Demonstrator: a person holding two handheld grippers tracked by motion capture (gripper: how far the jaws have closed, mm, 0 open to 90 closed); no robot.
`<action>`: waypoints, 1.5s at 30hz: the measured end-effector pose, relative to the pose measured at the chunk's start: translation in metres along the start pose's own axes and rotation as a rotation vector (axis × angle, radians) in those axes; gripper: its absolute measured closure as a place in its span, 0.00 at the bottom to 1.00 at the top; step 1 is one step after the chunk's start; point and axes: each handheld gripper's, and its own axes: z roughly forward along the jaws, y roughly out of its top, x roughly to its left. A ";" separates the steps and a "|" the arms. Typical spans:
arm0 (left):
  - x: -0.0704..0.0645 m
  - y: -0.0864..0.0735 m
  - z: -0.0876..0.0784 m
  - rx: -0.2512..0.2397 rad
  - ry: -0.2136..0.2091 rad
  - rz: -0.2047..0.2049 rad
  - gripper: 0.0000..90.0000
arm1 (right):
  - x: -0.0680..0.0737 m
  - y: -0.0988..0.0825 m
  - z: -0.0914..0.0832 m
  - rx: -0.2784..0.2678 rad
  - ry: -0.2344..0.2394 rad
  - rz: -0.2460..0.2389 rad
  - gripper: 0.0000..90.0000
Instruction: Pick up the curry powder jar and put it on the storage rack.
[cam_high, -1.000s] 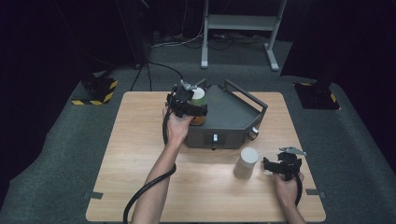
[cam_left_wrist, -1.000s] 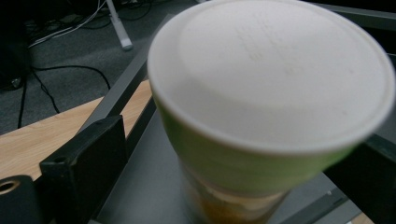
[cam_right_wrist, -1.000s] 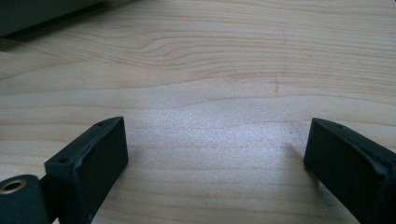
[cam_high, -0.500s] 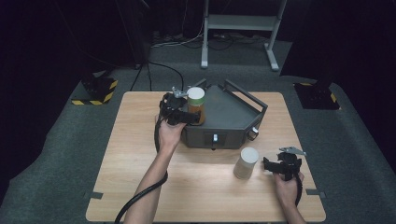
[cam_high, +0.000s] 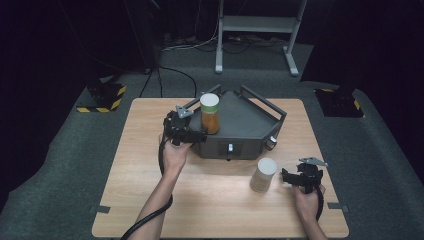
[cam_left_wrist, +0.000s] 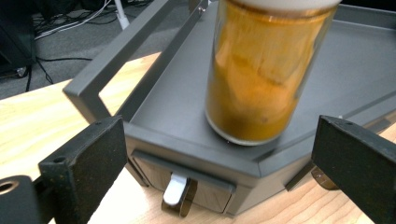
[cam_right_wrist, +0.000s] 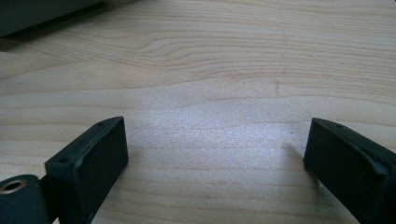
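A glass jar of orange powder with a white lid stands upright on the left corner of a dark grey tray box. My left gripper is just left of it, open, with nothing in it. In the left gripper view the jar stands beyond the jaws of the left gripper, apart from them. A pale lidded jar stands on the table in front of the box. My right gripper is open to the right of it, low over bare wood, its jaws spread wide.
The tray box has raised rail handles and a metal latch on its front face. The wooden table has free room at the front left. Beyond the table are cables and a white stand on the floor.
The left gripper has let go of the orange jar on the tray and drawn back to the left, away from it. The right gripper and pale jar have stayed in place.
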 end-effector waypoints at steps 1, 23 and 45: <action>0.001 -0.003 0.000 -0.001 0.000 -0.004 0.04 | 0.000 0.000 0.000 0.000 0.000 0.000 0.06; 0.004 -0.042 0.000 -0.011 -0.004 -0.015 0.04 | 0.000 0.000 0.000 0.000 0.000 0.001 0.06; 0.007 -0.095 0.020 0.062 0.012 -0.071 0.04 | 0.000 0.000 0.000 0.000 0.000 0.001 0.06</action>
